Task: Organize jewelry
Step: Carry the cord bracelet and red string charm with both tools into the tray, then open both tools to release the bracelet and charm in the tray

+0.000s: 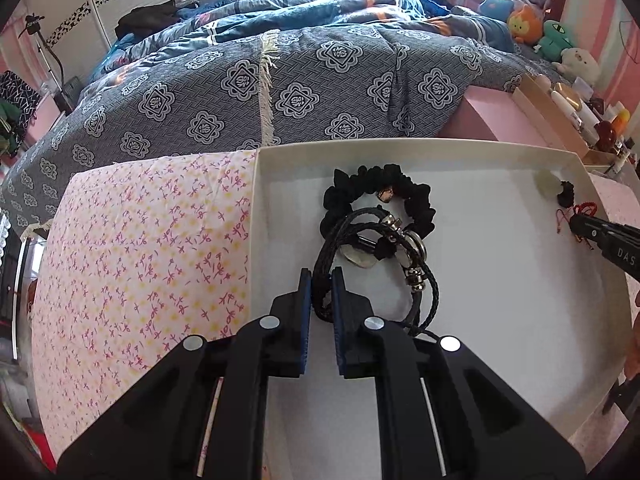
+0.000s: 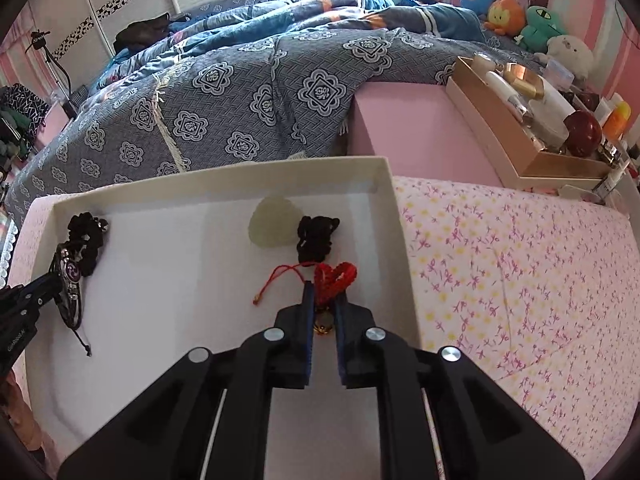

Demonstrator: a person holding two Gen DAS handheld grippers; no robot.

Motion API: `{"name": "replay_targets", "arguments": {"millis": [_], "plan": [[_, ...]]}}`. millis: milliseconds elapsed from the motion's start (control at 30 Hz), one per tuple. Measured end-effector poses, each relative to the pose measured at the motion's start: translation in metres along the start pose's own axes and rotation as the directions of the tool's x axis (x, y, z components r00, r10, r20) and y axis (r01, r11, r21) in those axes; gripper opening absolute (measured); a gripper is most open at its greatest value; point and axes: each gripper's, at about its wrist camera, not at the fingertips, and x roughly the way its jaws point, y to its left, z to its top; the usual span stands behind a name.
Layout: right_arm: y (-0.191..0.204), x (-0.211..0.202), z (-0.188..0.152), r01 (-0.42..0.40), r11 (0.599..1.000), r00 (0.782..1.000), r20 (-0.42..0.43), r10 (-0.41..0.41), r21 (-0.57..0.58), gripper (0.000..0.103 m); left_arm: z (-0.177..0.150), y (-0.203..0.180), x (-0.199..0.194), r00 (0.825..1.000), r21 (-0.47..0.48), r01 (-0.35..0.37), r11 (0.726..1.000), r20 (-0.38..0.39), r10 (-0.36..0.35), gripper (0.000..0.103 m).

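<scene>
Left wrist view shows our left gripper (image 1: pixel 321 280) pinched on the black braided cord bracelet (image 1: pixel 416 280), whose loop trails toward one o'clock over the black scrunchie (image 1: pixel 404 192) in the white tray (image 1: pixel 400 148). Our right gripper (image 2: pixel 323 294) has closed on the red knotted heart charm (image 2: pixel 336 280), which sits at twelve o'clock, its red cord (image 2: pixel 276 280) running toward ten.

Patterned bedspread (image 1: pixel 304 92), plush toys (image 2: pixel 520 16), perhaps cosmetics (image 2: pixel 532 100).

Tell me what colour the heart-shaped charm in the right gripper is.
Red: a woven heart charm on a red cord, clearest in the right wrist view between the right gripper fingers.
</scene>
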Motion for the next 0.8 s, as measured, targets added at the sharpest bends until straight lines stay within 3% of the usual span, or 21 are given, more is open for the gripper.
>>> {"name": "replay_targets", "arguments": {"millis": [100, 167, 233, 500, 667, 733, 800], "plan": [[0.0, -0.001, -0.002, -0.013, 1.0, 1.0, 0.008, 0.013, 0.001, 0.011, 0.001, 0.0, -0.005, 1.0, 0.002, -0.003, 1.0, 0.011, 0.003, 0.011], [0.0, -0.001, -0.004, -0.009, 1.0, 1.0, 0.006, 0.009, -0.002, 0.016, 0.001, 0.0, -0.008, 1.0, 0.0, -0.002, 1.0, 0.017, 0.002, 0.024], [0.0, -0.001, -0.004, -0.007, 1.0, 1.0, 0.011, 0.007, -0.001, 0.018, 0.001, -0.001, -0.011, 0.999, 0.003, -0.014, 1.0, 0.031, 0.014, 0.031], [-0.001, -0.008, -0.006, -0.016, 1.0, 0.999, 0.036, 0.016, 0.01, 0.028, -0.005, -0.007, -0.024, 0.998, 0.023, -0.004, 1.0, 0.056, 0.003, 0.033], [0.002, -0.021, -0.009, -0.013, 1.0, 0.998, 0.068, 0.013, -0.005, 0.03, -0.011, -0.009, -0.04, 0.996, 0.041, -0.016, 0.999, 0.088, 0.013, 0.05], [0.003, -0.027, -0.011, -0.007, 1.0, 0.997, 0.08, 0.007, -0.008, 0.043, -0.015, -0.01, -0.047, 0.995, 0.046, -0.022, 0.999, 0.1, 0.017, 0.055], [0.005, -0.036, -0.014, 0.011, 1.0, 0.995, 0.103, -0.01, -0.018, 0.047, -0.02, -0.008, -0.053, 0.995, 0.046, -0.019, 0.999, 0.101, 0.015, 0.056]]}}
